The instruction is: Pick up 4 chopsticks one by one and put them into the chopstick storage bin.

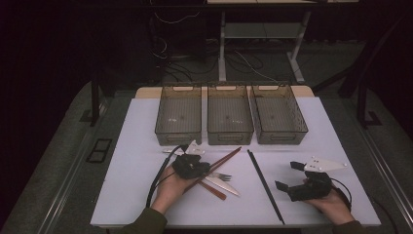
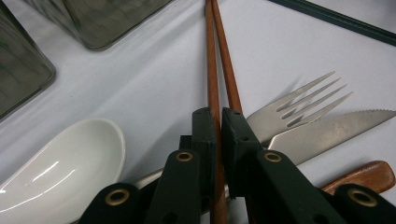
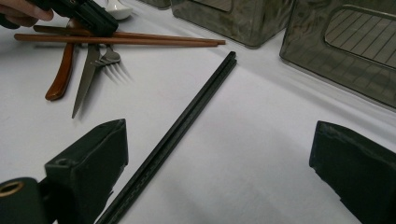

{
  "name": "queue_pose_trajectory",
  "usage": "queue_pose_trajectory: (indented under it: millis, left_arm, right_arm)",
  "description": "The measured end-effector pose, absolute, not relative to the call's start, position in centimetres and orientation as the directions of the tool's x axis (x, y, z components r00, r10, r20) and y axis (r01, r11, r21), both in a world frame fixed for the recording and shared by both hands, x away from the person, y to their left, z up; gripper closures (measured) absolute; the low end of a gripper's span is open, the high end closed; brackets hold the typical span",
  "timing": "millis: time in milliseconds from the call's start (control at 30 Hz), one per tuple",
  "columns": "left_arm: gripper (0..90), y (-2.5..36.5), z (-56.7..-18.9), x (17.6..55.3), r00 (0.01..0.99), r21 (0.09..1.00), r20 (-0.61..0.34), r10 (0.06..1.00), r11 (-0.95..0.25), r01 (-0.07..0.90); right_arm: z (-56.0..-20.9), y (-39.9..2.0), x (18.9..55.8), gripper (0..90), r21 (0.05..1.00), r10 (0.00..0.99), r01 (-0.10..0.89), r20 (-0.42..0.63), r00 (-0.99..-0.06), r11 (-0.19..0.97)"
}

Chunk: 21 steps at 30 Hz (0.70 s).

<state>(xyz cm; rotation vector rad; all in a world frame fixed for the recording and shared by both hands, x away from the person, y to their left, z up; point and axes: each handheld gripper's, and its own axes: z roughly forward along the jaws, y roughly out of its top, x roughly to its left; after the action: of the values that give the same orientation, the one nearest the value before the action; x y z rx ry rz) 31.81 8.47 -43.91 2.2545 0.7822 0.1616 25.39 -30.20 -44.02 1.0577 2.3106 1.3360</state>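
My left gripper is shut on one of a pair of brown chopsticks, near their middle and low over the table. Beside them lie a steel fork, a wooden-handled knife and a white spoon. A pair of black chopsticks lies straight on the white table. To their right my right gripper is held open with nothing between its jaws.
Three smoky transparent bins stand in a row at the back of the white table. Beyond the table are a dark floor, cables and desk legs.
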Motion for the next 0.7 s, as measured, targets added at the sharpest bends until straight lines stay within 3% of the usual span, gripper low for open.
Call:
queue_pose_trajectory:
  millis: [700]
  left_arm:
    - [83.3, 8.95, -42.93, 31.53, 0.817, 0.701, -0.115, 0.565, -0.537, 0.469]
  right_arm:
    - [-43.99, -30.26, 25.35, 4.0, 0.836, 0.706, 0.456, 0.122, -0.698, 0.306]
